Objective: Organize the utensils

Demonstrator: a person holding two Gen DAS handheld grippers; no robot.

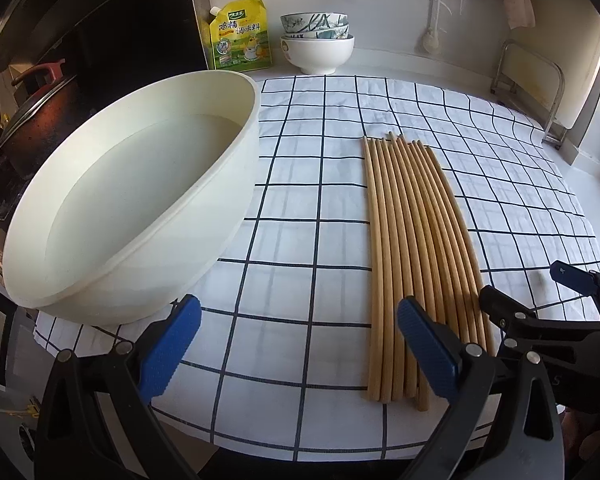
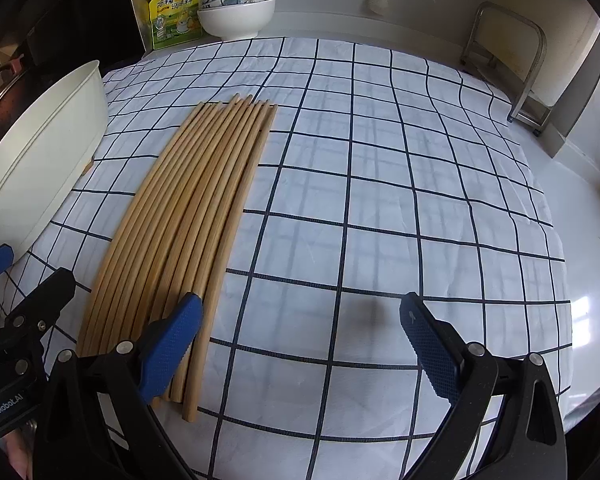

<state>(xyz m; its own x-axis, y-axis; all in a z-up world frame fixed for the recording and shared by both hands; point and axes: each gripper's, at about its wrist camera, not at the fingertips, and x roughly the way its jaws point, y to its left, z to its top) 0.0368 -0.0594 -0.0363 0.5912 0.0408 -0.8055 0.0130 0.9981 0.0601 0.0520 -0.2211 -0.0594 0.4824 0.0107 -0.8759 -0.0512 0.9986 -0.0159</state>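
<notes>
Several wooden chopsticks (image 1: 412, 248) (image 2: 184, 216) lie side by side in a neat row on the white checked cloth (image 1: 308, 216) (image 2: 380, 200). A big white basin (image 1: 128, 200) (image 2: 40, 152), holding clear water, stands to their left. My left gripper (image 1: 300, 344) hovers open low over the cloth, its right finger (image 1: 432, 348) above the near ends of the chopsticks. My right gripper (image 2: 300, 344) is open too, with its left finger (image 2: 168, 344) over the row's near right ends. Nothing is between either pair of fingers. The right gripper (image 1: 540, 300) shows at the right edge of the left wrist view.
At the back stand stacked bowls (image 1: 316, 40) (image 2: 236, 8) and a yellow seasoning pouch (image 1: 240, 36) (image 2: 176, 12). A metal rack (image 1: 540, 92) (image 2: 512, 60) stands at the far right. A pan with a lid (image 1: 32, 120) sits on the stove at left. Bare cloth lies right of the chopsticks.
</notes>
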